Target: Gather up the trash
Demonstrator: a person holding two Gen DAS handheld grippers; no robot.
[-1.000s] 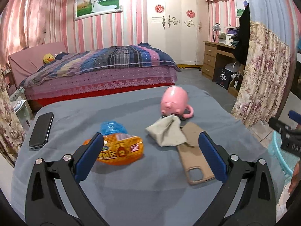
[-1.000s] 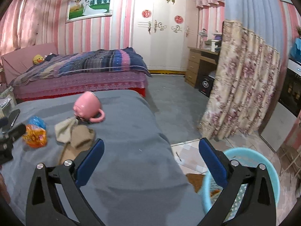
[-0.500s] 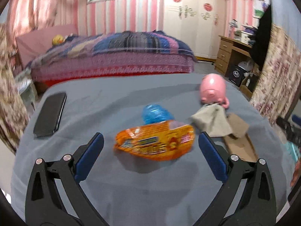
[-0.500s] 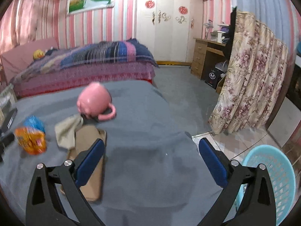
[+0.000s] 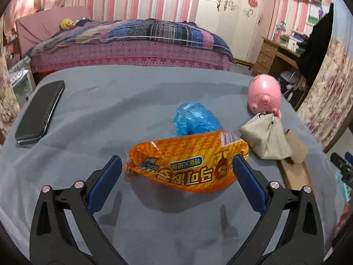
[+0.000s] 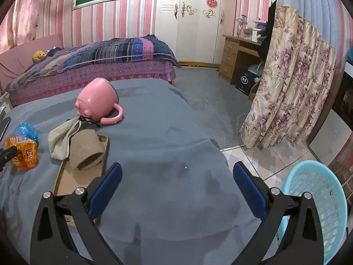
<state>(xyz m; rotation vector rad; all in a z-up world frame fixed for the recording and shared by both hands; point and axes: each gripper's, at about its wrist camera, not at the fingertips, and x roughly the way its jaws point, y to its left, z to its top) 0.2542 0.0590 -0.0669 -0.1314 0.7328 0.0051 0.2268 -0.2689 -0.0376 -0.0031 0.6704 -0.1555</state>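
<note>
Left gripper drops in on the snack packet as we start clearing the surface

Over the past second our left gripper (image 5: 176, 170) has come forward and down until the crinkled orange foil snack packet (image 5: 189, 165), small and well ahead a moment ago, lies between its blue-padded fingers (image 5: 106, 183); the jaws are closing from their widest spread, the pads not yet pressing the foil. The scrunched blue plastic bag (image 5: 194, 119) sits just behind it on the grey cloth-covered surface (image 5: 110, 110). Our right gripper (image 6: 176, 190) has also sunk lower, fingers spread wide over bare cloth, holding nothing. We judge the first pickup imminent, with the light blue plastic lattice basket (image 6: 320, 203) waiting on the floor beside the surface.
</note>
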